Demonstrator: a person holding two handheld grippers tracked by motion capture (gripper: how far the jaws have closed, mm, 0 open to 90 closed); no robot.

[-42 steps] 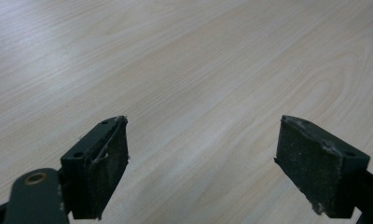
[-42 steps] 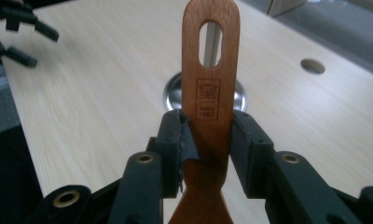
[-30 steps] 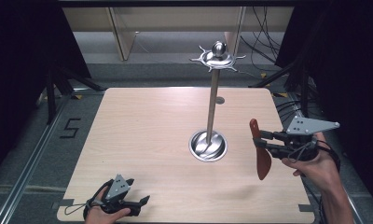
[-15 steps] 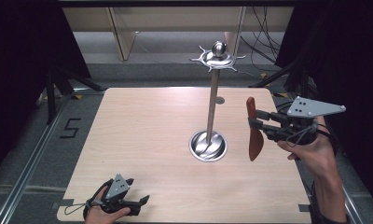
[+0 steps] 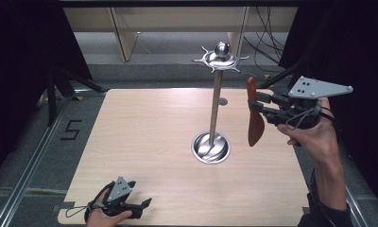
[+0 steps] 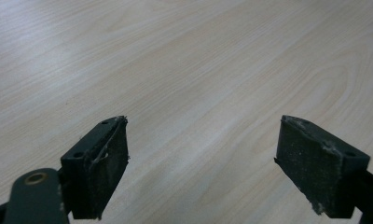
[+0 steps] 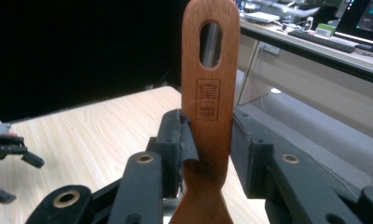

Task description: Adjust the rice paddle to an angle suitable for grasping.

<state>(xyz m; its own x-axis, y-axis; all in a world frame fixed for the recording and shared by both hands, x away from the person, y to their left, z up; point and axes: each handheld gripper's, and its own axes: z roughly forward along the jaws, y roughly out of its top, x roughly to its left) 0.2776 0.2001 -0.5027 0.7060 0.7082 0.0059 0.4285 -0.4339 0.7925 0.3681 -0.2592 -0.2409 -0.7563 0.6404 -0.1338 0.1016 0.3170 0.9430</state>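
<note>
Both tongs are black, with flat, scuffed pads (image 6: 321,175) and brass-ringed pivot holes. The right tongs (image 5: 261,105) carry a grey three-cornered plate with small holes, perhaps screws; the left tongs (image 5: 142,206) bear a smaller one and trail a thin cable.

Right gripper (image 5: 259,108) clamping wooden spatula (image 5: 254,113) upright beside metal stand (image 5: 215,106), left gripper (image 5: 139,205) resting on table (image 5: 144,127)

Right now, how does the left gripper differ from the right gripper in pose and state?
The left gripper lies low on the wooden table near its front edge, while the right gripper is raised beside the metal stand. The left gripper is open with nothing between its jaws; the right gripper is shut on a wooden spatula, which hangs blade down. Each gripper is held in a hand.
</note>
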